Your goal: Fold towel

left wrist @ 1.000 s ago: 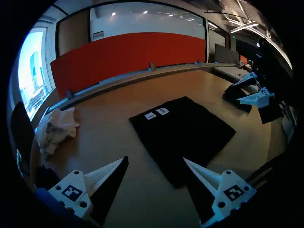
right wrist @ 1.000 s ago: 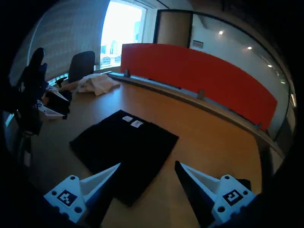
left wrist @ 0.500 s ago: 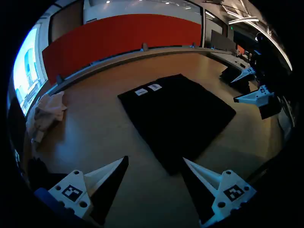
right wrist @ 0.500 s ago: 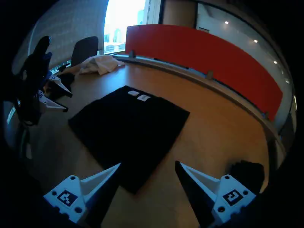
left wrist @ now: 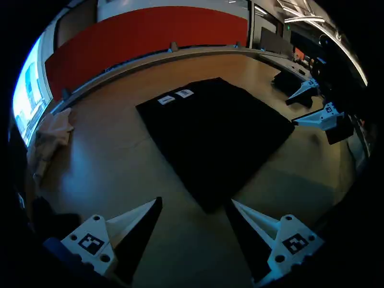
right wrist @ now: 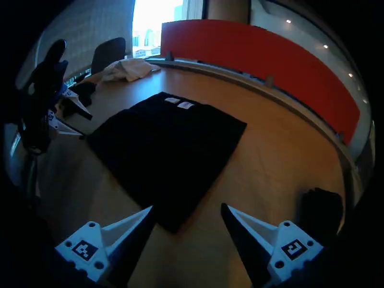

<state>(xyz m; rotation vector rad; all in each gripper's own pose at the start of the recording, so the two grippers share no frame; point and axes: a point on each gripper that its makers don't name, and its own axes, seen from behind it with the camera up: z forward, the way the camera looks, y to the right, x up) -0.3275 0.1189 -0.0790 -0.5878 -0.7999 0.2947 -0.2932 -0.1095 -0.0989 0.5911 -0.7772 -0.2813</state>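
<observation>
Compared with a moment ago, both grippers have dropped in closer. The black towel (left wrist: 213,134) (right wrist: 165,144) looks bigger in both views, and its near corner now sits right up by the fingertips. The towel itself hasn't budged; it's still flat on the wooden table (left wrist: 120,158) (right wrist: 278,158).

The left gripper (left wrist: 195,200) is spread wide with nothing in it, and so is the right gripper (right wrist: 186,206). In the left gripper view the towel's near corner pokes in just beside the right-hand finger. In the right gripper view it lands by the left-hand finger.

There's plenty of bare wood around every edge. A light cloth pile (left wrist: 50,139) (right wrist: 127,69) sits well apart at the far side by the window. A dark lump (right wrist: 320,211) lies off to the right, clear of the towel.

The towel lies diagonal to both cameras, corner first. Two small white labels (left wrist: 175,97) (right wrist: 178,102) mark the far edge, which faces the red divider (left wrist: 144,38) (right wrist: 269,53). The long axis seems to run from that labelled edge back toward the grippers, though the fisheye makes that hard to call.
</observation>
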